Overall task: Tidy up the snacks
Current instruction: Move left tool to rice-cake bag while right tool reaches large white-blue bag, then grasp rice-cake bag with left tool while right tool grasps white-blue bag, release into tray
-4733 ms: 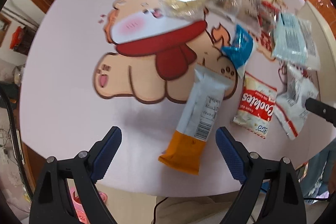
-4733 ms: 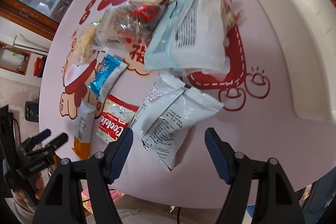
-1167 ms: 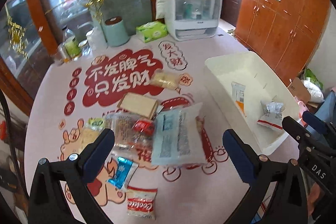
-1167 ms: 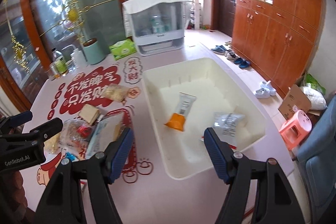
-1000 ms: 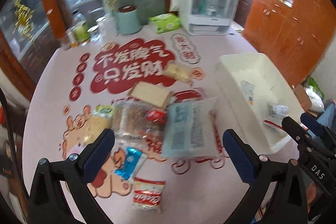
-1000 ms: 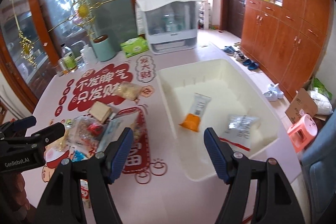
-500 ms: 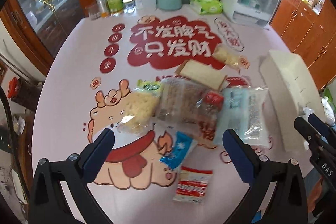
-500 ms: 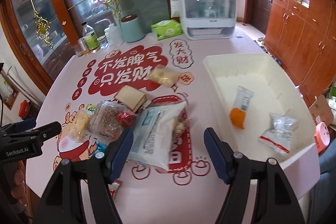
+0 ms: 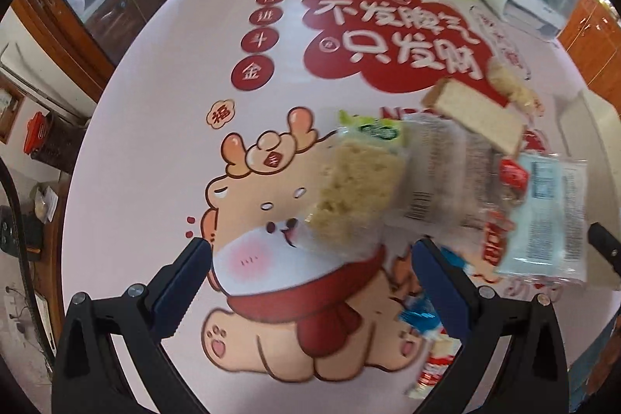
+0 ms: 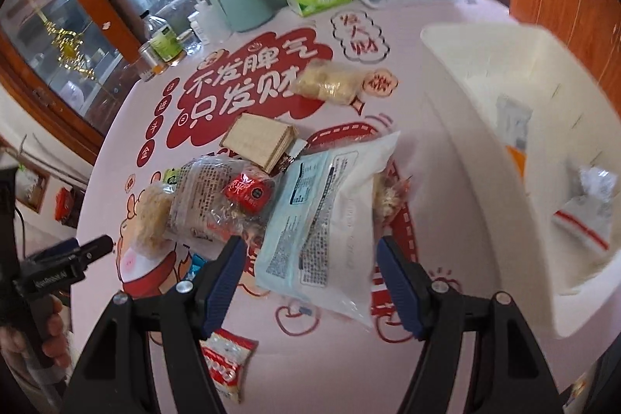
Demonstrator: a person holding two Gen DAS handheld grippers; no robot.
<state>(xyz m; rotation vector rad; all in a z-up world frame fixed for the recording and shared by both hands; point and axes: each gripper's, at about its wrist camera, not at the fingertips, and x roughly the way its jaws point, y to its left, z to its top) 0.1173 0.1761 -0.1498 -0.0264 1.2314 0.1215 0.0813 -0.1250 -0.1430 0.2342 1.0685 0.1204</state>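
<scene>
Both grippers hang over the snacks, jaws spread, nothing held.

The left gripper [image 9: 310,274] is above the rice cake [image 9: 355,198]; the right gripper [image 10: 310,278] is above the pale bag [image 10: 330,220] mid-table [image 9: 155,103]. Two packets lie in the bin [image 10: 465,72] at the table's right edge.

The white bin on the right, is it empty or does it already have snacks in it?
Not empty. The right wrist view shows the white bin holding an orange-ended packet and a clear packet with a red stripe.
</scene>
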